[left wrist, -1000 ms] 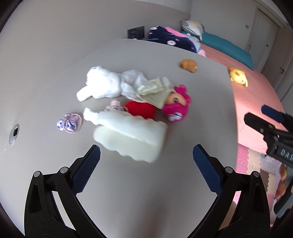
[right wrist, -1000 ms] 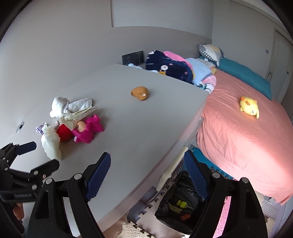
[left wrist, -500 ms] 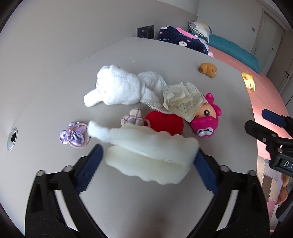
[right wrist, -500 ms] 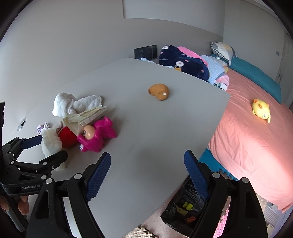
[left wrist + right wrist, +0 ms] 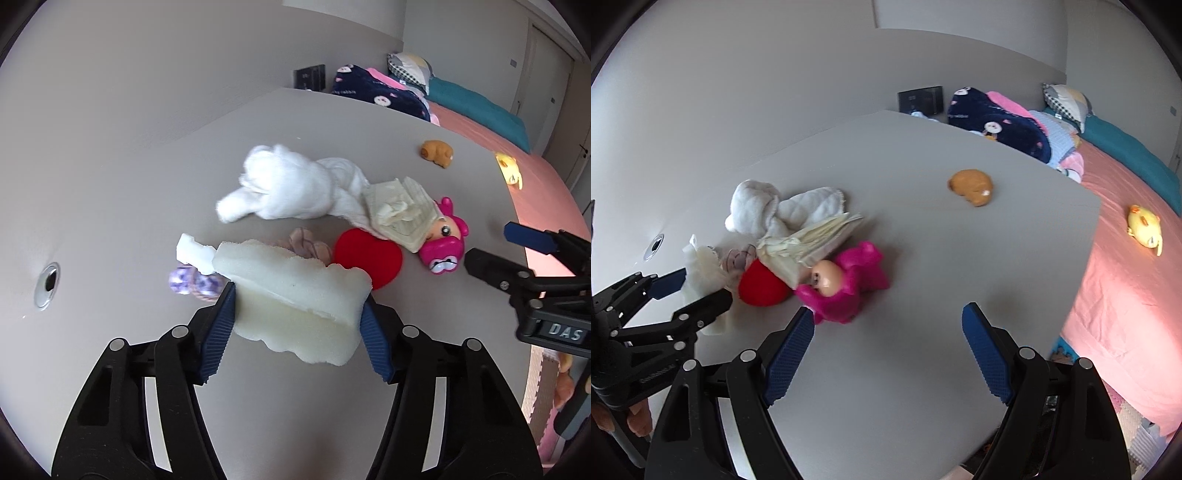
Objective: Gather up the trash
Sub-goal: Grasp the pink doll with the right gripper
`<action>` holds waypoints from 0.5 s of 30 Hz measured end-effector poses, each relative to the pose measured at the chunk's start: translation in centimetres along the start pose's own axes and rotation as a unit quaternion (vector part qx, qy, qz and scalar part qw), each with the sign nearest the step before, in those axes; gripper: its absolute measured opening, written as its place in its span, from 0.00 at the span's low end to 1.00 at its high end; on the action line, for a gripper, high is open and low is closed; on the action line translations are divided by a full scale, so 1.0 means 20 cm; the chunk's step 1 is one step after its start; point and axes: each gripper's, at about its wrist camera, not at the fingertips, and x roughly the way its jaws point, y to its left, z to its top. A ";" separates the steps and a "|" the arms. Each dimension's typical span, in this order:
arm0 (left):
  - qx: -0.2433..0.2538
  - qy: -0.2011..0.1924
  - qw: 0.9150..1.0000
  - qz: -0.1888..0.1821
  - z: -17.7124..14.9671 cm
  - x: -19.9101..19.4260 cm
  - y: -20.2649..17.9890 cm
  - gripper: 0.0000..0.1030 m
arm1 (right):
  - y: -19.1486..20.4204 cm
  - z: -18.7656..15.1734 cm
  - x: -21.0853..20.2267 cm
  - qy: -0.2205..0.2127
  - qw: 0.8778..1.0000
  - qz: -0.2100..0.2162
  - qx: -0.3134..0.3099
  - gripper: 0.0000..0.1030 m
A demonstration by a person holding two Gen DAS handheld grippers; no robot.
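Observation:
A torn block of white foam (image 5: 295,295) lies on the grey table (image 5: 155,177). My left gripper (image 5: 297,325) is shut on the white foam, with a blue pad pressed to each side. It also shows in the right wrist view (image 5: 701,273), held by the left gripper (image 5: 687,291). My right gripper (image 5: 886,354) is open and empty above bare table, just right of a pink doll (image 5: 842,284). In the left wrist view the right gripper (image 5: 517,254) sits at the right edge. A crumpled paper wad (image 5: 399,214) rests on the doll (image 5: 443,247).
A white cloth (image 5: 291,188), a red heart cushion (image 5: 369,254), a purple scrunchie (image 5: 192,284) and a small checked item (image 5: 306,243) crowd the foam. A brown toy (image 5: 971,186) lies farther back. A pink bed (image 5: 1126,266) with a yellow toy (image 5: 1145,229) runs along the table's right edge.
My left gripper moved forward around the foam and closed on it. My right gripper moved forward and left over the table, closer to the pink doll.

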 end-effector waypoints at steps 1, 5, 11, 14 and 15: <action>-0.002 -0.001 1.000 -0.001 0.00 -0.01 0.01 0.59 | 0.01 0.00 0.02 0.003 1.000 0.002 -0.001 0.80; -0.008 -0.005 1.000 -0.001 -0.01 -0.05 0.06 0.59 | 0.04 0.02 0.09 0.010 1.000 0.006 -0.002 0.80; -0.014 -0.010 1.000 -0.003 0.00 -0.05 0.10 0.59 | 0.08 0.07 0.18 0.017 1.000 0.001 -0.004 0.80; -0.016 -0.006 1.000 0.001 0.00 -0.04 0.10 0.59 | 0.08 0.08 0.21 0.018 1.000 -0.001 -0.004 0.80; -0.017 -0.005 1.000 0.001 -0.01 -0.04 0.10 0.59 | 0.08 0.08 0.21 0.018 1.000 -0.004 -0.007 0.79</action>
